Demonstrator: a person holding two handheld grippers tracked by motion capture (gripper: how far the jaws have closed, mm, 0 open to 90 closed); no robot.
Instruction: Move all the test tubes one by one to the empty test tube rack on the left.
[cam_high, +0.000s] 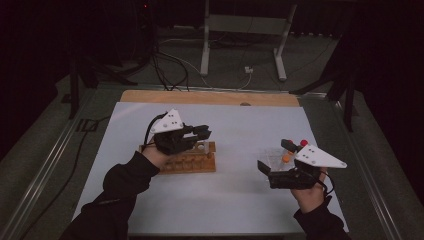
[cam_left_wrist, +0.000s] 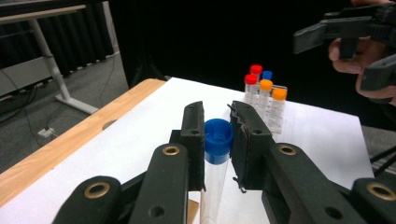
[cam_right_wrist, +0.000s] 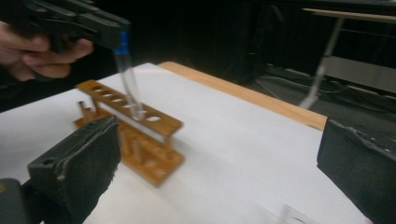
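White sheet covers the surface (cam_high: 230, 200), with a wooden strip bare along its far edge; the room beyond is too dark to read. Next in size, the wooden rack (cam_right_wrist: 140, 135) stands left of centre, its near end hidden under the left hand in the high view and its lower pegs blurred in the right claw view. A clear stand of capped tubes (cam_left_wrist: 265, 95) sits toward the right, partly covered by the right claw's grey plate from above. The left claw (cam_left_wrist: 218, 135) is clenched on a clear tube (cam_right_wrist: 128, 84) just below its blue cap (cam_left_wrist: 218, 137), holding it tilted over the rack's end holes; whether the tube's tip touches the rack is hard to tell. The right claw (cam_right_wrist: 219, 154) hangs released, nothing between its pads, cut off at the frame edges.
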